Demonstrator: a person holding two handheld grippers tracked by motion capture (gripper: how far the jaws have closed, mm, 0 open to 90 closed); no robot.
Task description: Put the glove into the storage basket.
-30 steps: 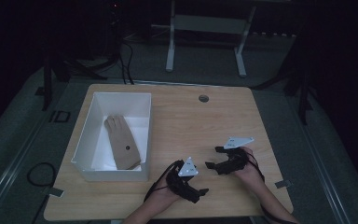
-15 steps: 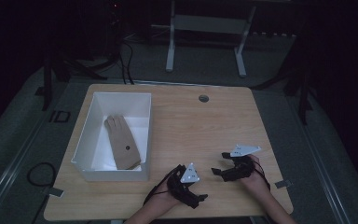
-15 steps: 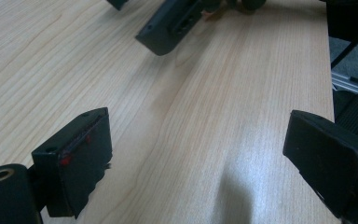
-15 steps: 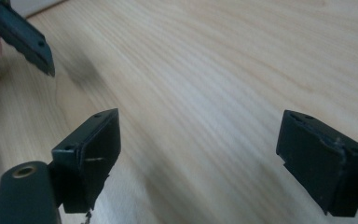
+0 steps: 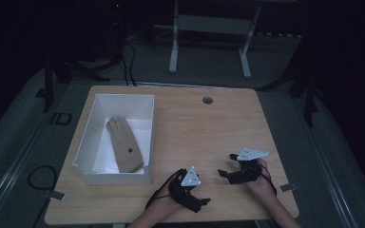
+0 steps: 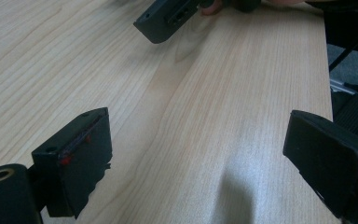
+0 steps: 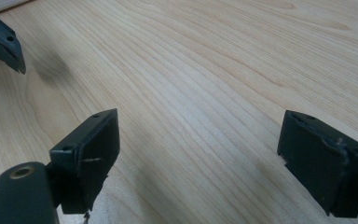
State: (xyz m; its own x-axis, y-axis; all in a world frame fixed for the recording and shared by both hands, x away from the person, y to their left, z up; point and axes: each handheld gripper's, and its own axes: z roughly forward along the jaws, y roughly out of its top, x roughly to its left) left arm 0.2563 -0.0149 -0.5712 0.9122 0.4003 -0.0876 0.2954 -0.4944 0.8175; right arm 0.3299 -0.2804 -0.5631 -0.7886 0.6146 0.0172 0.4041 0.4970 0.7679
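Cable, dark, lay looped on the floor beyond the table's near left corner. Table, pale wood, carried a white rectangular bin on its left half. Glove, tan, lay flat inside the bin, fingers toward the far end. Round grommet sat in the tabletop near the far edge, right of the bin. Left gripper lay low over the near edge, just right of the bin's near right corner, held by a hand entering from below; its jaws stood spread wide with only bare wood between them, as the left gripper view confirmed. Right gripper lay just beside it, farther right, jaws likewise spread apart over bare tabletop, pinching nothing. White desk frame stood on the floor beyond the table.
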